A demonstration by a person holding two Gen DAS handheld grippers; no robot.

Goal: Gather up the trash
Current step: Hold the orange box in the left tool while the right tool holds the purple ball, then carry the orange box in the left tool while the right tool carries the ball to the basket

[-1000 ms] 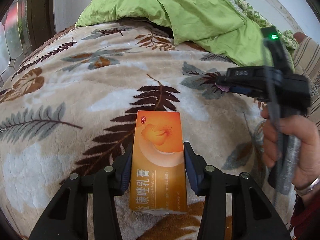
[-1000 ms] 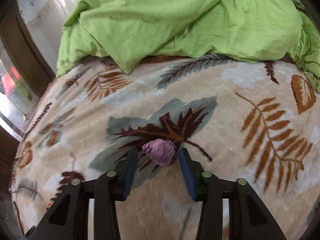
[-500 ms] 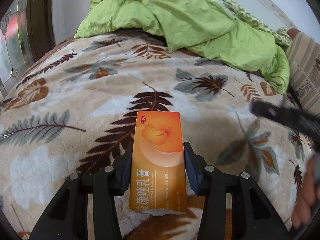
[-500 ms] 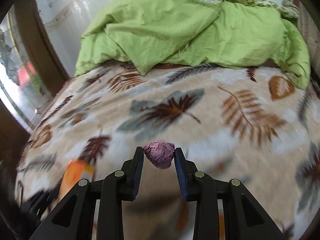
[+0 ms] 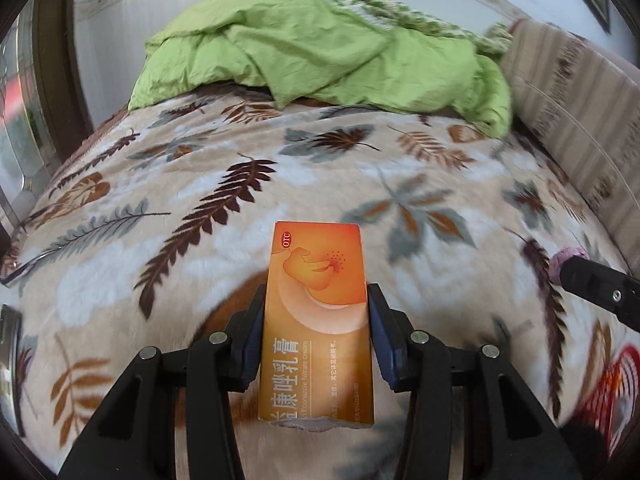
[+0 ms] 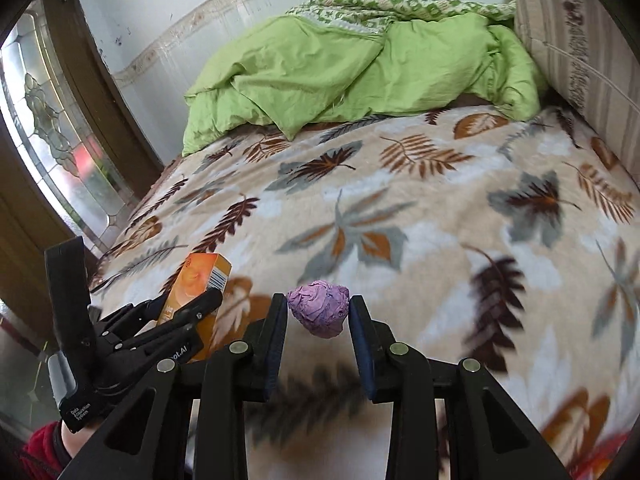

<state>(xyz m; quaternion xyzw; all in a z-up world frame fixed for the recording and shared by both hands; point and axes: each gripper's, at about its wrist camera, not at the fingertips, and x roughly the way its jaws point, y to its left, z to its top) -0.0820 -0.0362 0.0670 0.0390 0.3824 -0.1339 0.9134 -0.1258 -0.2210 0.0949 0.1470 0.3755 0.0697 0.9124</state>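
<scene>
Left claw (image 5: pixel 316 344): clamped on orange medicine box (image 5: pixel 318 320), held above leaf-print blanket (image 5: pixel 320 176). Right claw (image 6: pixel 318 320): jaws just closed, gripping crumpled purple paper ball (image 6: pixel 319 313) above the blanket's near part. Green duvet (image 6: pixel 340 72) lay far.

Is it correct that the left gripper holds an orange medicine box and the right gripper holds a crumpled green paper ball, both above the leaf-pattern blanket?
Not fully. The paper ball in the right gripper is purple, not green; the right wrist view shows this. The rest stands: the left gripper holds the orange medicine box, and both are above the leaf-pattern blanket.
</scene>
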